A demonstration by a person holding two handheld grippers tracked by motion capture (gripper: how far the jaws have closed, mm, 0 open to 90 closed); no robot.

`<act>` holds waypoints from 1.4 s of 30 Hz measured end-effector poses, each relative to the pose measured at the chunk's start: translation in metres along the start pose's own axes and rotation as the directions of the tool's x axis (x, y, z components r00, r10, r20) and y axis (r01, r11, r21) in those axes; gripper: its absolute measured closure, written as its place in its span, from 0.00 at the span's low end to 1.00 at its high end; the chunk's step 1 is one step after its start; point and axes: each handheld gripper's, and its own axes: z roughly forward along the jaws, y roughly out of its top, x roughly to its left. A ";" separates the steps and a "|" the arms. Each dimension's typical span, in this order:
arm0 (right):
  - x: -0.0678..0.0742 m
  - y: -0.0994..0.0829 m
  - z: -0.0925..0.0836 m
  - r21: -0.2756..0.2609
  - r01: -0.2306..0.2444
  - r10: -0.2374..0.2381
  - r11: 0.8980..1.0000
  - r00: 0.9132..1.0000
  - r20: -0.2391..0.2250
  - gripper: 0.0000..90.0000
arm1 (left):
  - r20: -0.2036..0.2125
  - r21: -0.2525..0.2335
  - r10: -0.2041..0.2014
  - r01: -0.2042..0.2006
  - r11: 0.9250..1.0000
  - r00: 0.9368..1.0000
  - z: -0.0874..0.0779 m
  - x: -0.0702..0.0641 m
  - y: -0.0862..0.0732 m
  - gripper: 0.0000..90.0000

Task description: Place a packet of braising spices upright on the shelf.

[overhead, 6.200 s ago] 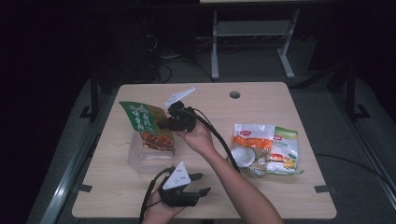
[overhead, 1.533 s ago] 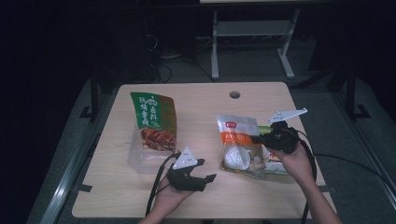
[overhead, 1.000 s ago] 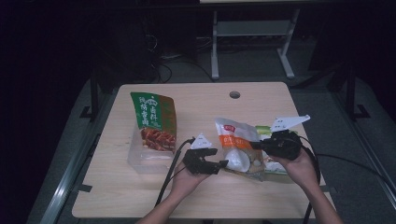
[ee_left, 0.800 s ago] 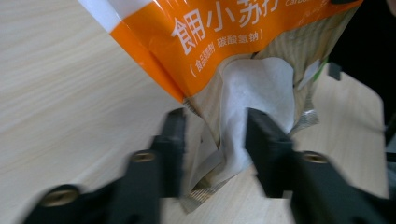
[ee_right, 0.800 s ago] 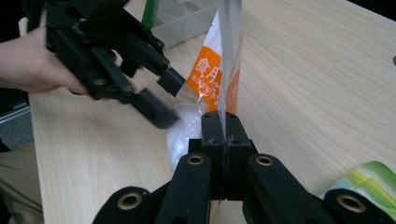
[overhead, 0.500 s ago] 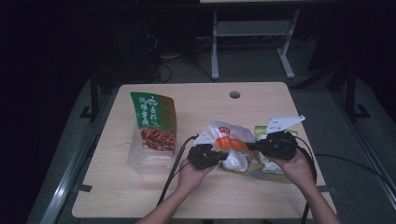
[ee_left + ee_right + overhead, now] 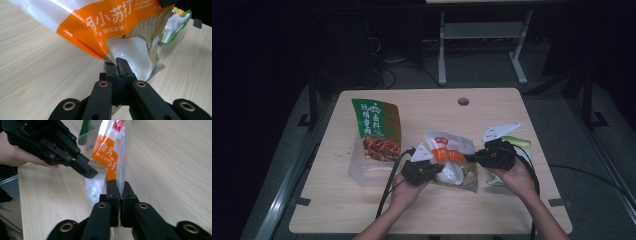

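Orange-banded pouch: the clear plastic baking-soda pouch with the orange label [image 7: 450, 159] hangs between my two tools, over the light wooden table [image 7: 362, 210], right of centre.
Just changed: a second ago only my right tool had the pouch and my left hand was coming across from the near edge; now both tools have it, so I judge the two-handed carry is ready.
Left gripper [image 7: 117, 63]: jaws pinched tight on the pouch's lower corner, film between the pads.
Right gripper [image 7: 117, 185]: its jaws have just been easing a touch, yet the pouch's clear edge is pinched between them and I see no gap.
Other gripper seen from the right: it bites the pouch from the far side, the hand behind it.
Green-and-red snack bag [image 7: 376, 129]: stands in the clear plastic tub [image 7: 362, 172], left of the pouch, well apart from it.
Green-trimmed packet [image 7: 518, 145]: lies flat under my right hand.
Next, my guess: carry the pouch across to the tub.
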 end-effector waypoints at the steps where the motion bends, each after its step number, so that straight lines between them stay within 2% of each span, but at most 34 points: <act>1: -0.001 0.000 0.001 0.003 -0.005 0.005 1.000 1.000 -0.005 0.94 | -0.005 0.002 0.010 -0.010 1.000 1.000 -0.001 0.000 -0.001 0.99; 5: 0.000 0.003 0.006 0.004 -0.012 0.012 1.000 1.000 -0.021 0.93 | -0.009 0.003 0.021 -0.021 1.000 1.000 -0.003 -0.004 -0.002 0.99; 8: 0.001 0.006 0.012 0.024 -0.019 0.020 1.000 1.000 -0.023 0.92 | -0.010 0.002 0.028 -0.028 1.000 1.000 -0.003 -0.006 -0.003 0.99; 13: 0.002 0.008 0.016 0.037 -0.024 0.025 0.999 1.000 -0.016 0.99 | -0.005 -0.002 0.022 -0.022 1.000 1.000 -0.005 -0.006 -0.005 0.98; 17: 0.001 0.008 0.013 0.030 -0.041 0.042 0.999 0.999 -0.026 0.99 | -0.002 -0.014 0.010 -0.010 1.000 1.000 -0.009 -0.006 -0.008 0.86; 21: 0.006 0.009 0.010 0.006 -0.020 0.021 1.000 0.999 -0.030 0.99 | 0.008 -0.019 -0.003 0.003 1.000 1.000 -0.016 -0.008 -0.011 0.78; 23: 0.009 0.011 0.007 -0.005 -0.006 0.006 1.000 1.000 -0.019 1.00 | 0.016 -0.018 -0.005 0.005 1.000 1.000 -0.020 -0.007 -0.013 0.75; 25: 0.014 0.015 0.003 -0.015 0.009 -0.009 1.000 1.000 0.001 1.00 | 0.047 -0.019 -0.038 0.039 0.999 0.998 -0.024 -0.006 -0.014 0.70; 28: 0.015 0.018 0.000 -0.013 0.015 -0.015 1.000 1.000 0.012 1.00 | 0.055 -0.032 -0.053 0.055 0.998 0.997 -0.032 -0.006 -0.017 0.70; 34: 0.014 0.027 -0.003 -0.015 0.022 -0.021 1.000 0.999 0.048 1.00 | 0.049 -0.013 -0.038 0.039 0.999 0.998 -0.039 -0.006 -0.025 0.66; 36: 0.012 0.032 -0.002 -0.008 0.020 -0.020 1.000 0.997 0.069 1.00 | 0.050 -0.012 -0.041 0.042 0.999 0.998 -0.040 -0.007 -0.028 0.65; 41: 0.009 0.040 0.001 -0.012 0.019 -0.018 1.000 0.997 0.081 1.00 | 0.055 -0.020 -0.047 0.048 0.999 0.997 -0.042 -0.011 -0.031 0.64; 42: 0.008 0.043 0.002 -0.013 0.022 -0.021 1.000 0.996 0.085 1.00 | 0.056 -0.015 -0.029 0.030 0.999 0.998 -0.043 -0.011 -0.031 0.64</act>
